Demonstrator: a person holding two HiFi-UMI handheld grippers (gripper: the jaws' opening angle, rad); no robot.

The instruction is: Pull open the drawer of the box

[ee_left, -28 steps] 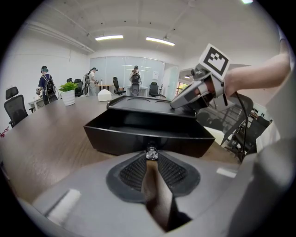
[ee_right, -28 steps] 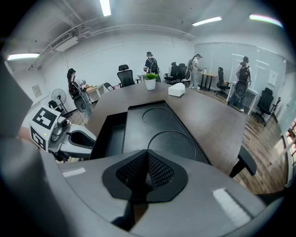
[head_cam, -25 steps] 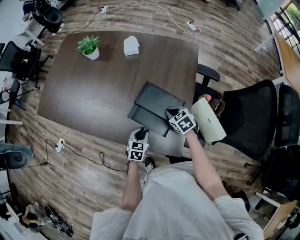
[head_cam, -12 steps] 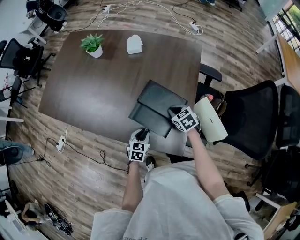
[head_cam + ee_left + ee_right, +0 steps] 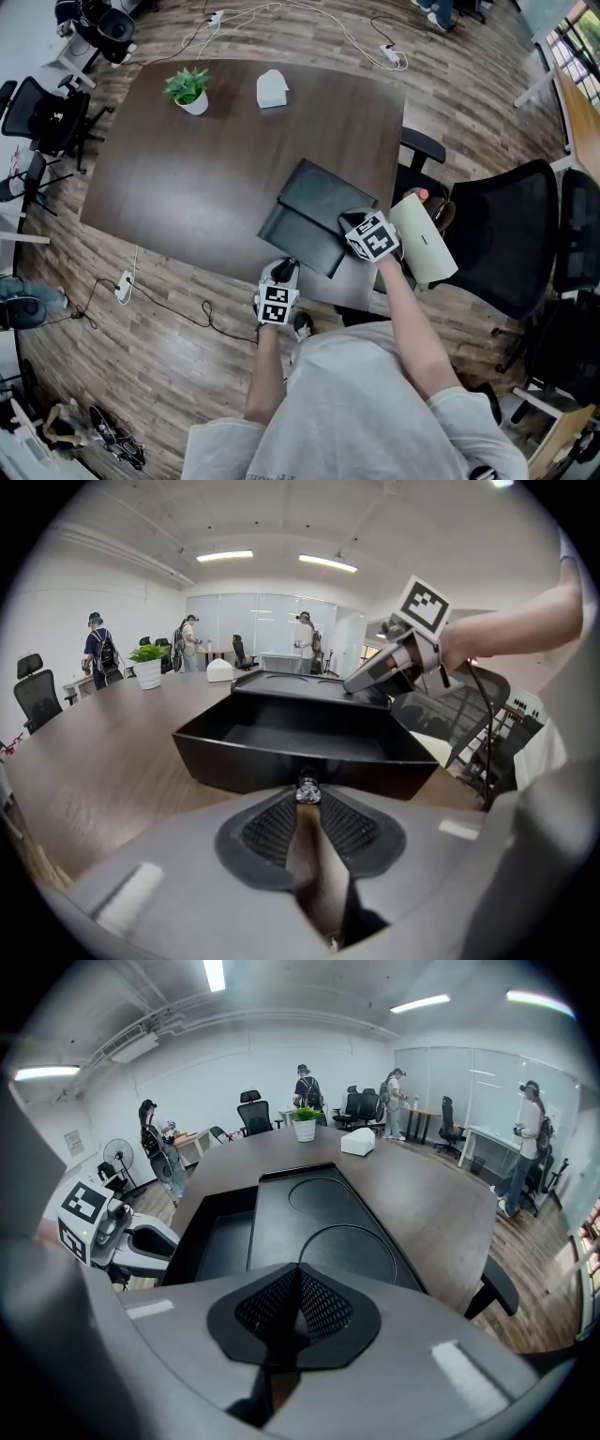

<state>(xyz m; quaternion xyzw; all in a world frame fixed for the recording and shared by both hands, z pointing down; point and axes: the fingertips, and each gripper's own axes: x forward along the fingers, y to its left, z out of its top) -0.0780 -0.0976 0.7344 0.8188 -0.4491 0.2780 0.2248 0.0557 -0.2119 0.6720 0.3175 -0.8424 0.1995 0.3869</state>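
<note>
Left gripper [image 5: 305, 797]: jaws pinched onto the small clear knob [image 5: 307, 788] on the drawer's front wall, with only a narrow gap between the ribbed pads behind it. In the head view this gripper [image 5: 285, 270] sits at the table's near edge, just off the drawer.
Right gripper [image 5: 298, 1281]: jaws pressed together with nothing between them. Their tips rest on the box's lid near its near corner. From the left gripper view it [image 5: 367, 679] slants down onto the lid from the right.
Drawer [image 5: 298, 743]: black, slid well out of the box toward the person, and its tray is bare inside. In the head view it [image 5: 292, 236] juts from the box's near side.
Box [image 5: 325, 195]: flat and black, lying on the dark wooden table [image 5: 187, 178] close to its near right corner. Two ring outlines mark the lid [image 5: 314, 1215].
Further off on the table: a potted plant [image 5: 189, 89] and a small white object [image 5: 272, 89], well apart from the box.
Beside the table: a black office chair [image 5: 502, 234] on the right.
</note>
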